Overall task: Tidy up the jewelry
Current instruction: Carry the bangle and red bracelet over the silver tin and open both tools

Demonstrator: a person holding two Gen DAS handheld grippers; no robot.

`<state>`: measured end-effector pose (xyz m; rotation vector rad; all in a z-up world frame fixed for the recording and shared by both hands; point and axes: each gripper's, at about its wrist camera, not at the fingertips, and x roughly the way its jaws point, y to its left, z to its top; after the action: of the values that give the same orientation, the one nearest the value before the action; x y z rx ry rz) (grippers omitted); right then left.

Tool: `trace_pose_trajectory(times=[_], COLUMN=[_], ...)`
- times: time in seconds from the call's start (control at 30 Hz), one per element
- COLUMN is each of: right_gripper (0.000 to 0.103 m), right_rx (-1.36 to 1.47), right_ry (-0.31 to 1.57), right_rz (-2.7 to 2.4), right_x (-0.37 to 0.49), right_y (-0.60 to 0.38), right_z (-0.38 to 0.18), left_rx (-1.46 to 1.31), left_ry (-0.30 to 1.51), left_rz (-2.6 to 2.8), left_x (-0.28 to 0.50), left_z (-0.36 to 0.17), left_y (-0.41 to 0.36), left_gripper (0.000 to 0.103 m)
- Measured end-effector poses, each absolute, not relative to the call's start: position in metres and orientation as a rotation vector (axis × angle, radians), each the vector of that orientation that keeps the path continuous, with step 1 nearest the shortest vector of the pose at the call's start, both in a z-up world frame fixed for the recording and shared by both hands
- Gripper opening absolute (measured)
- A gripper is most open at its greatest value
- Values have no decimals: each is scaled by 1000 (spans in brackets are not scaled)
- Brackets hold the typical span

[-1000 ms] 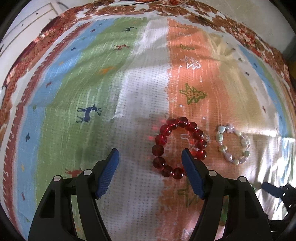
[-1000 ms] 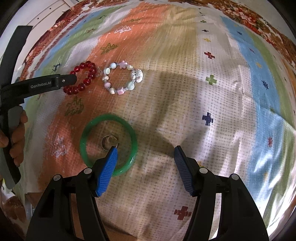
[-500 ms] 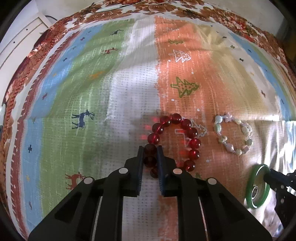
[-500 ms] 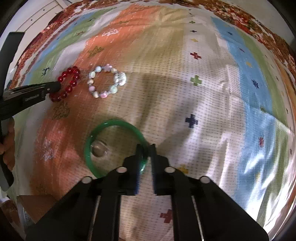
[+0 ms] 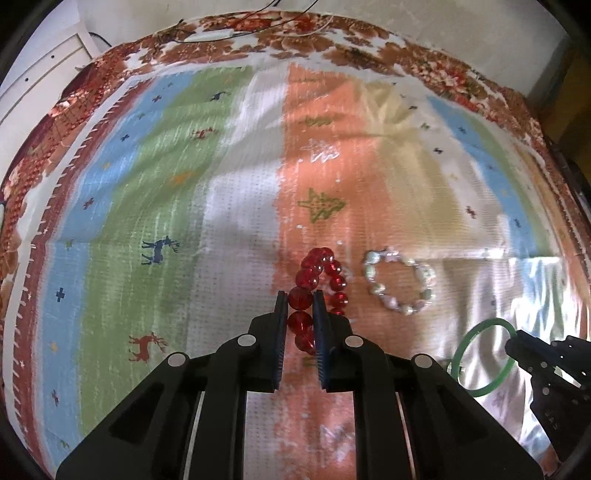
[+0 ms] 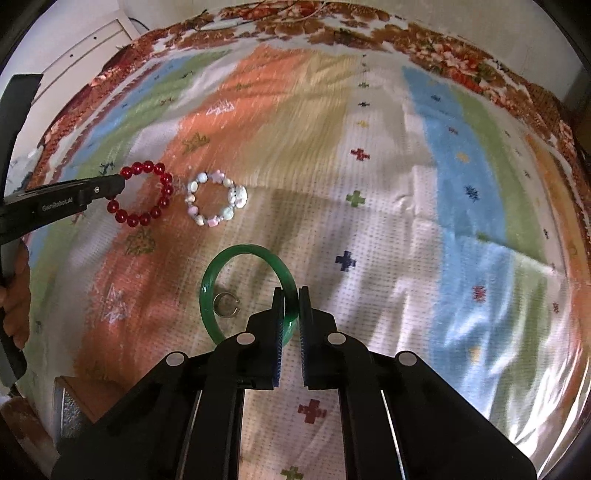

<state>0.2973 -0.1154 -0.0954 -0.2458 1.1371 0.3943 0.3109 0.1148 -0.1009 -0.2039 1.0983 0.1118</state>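
Note:
My left gripper (image 5: 300, 300) is shut on the red bead bracelet (image 5: 320, 273) and holds it lifted, the loop hanging tilted off the cloth. It also shows in the right wrist view (image 6: 144, 192), pinched at its left side by the left gripper (image 6: 120, 183). My right gripper (image 6: 291, 295) is shut on the right rim of the green bangle (image 6: 236, 254), which is raised on edge; it also shows in the left wrist view (image 5: 480, 354). A pale bead bracelet (image 5: 399, 282) (image 6: 216, 201) lies flat between them. A small silver ring (image 6: 225, 304) lies on the cloth within the bangle's loop.
A striped cloth (image 5: 184, 221) with deer, tree and cross motifs covers the table. Its floral border (image 5: 295, 33) marks the far edge. A white cabinet (image 6: 85, 55) stands beyond the far left corner. A metallic object (image 6: 70, 410) sits at the near left edge.
Both grippers went from open to shut, the left on the red bracelet and the right on the green bangle. Both pieces have since lifted off the cloth.

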Motion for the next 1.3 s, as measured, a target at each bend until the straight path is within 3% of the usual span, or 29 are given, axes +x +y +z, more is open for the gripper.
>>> trace_pose_trajectory(times=[1.3], right_gripper=[9], right_rx=[-184], right_ry=[966], right_rz=[437], right_x=[224], right_y=[-132], right_z=[-27], left_rx=[-188], left_ry=[962], left_rz=[13], left_x=[218], left_z=[-17], left_y=[66], left_gripper=[13])
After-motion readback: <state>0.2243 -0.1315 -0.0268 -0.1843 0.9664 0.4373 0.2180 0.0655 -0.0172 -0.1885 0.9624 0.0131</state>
